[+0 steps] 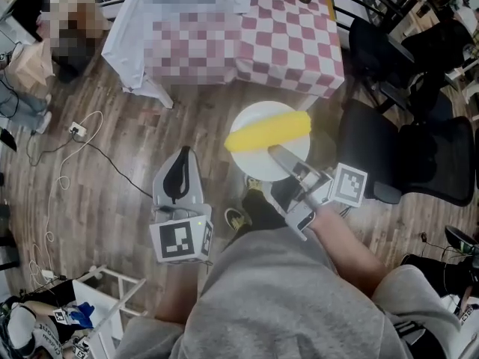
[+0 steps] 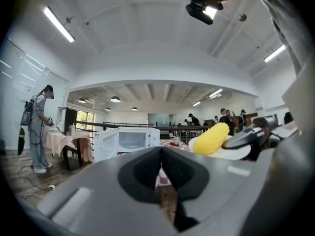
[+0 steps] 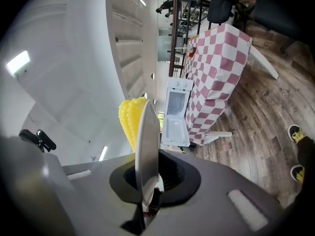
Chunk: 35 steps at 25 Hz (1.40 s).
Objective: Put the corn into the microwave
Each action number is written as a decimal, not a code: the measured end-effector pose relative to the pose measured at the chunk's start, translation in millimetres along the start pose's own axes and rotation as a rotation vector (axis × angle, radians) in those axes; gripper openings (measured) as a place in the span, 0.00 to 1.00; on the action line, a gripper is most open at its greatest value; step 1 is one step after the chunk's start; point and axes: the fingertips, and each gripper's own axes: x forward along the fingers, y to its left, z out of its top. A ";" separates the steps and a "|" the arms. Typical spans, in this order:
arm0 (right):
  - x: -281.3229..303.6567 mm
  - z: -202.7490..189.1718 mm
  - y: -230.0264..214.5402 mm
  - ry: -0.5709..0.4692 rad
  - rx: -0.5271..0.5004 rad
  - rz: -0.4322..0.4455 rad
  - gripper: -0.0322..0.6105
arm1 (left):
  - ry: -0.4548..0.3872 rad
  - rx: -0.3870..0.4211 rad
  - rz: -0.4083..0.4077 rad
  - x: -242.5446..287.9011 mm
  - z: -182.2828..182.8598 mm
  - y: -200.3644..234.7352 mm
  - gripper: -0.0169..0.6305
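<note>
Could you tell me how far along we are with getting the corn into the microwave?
Done: the corn lies on the white plate, and the microwave stands open. In hand: the right gripper clamps the plate's rim, holding it short of the checkered table. Still to do: bring it over and set the corn inside. The left gripper is shut, empty.

One corn (image 1: pixel 268 132), one plate (image 1: pixel 253 117), one microwave (image 2: pixel 129 139), one counter (image 1: pixel 288 40); two grippers: left gripper (image 1: pixel 182 154), right gripper (image 1: pixel 277 152).

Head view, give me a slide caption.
Right gripper holds a round white plate bearing a yellow corn cob near the red-checked table; left gripper shut, empty.
</note>
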 end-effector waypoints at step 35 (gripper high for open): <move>188.7 163.8 -33.8 -0.093 -0.078 0.010 0.06 | 0.013 0.025 0.131 233.1 22.2 45.7 0.04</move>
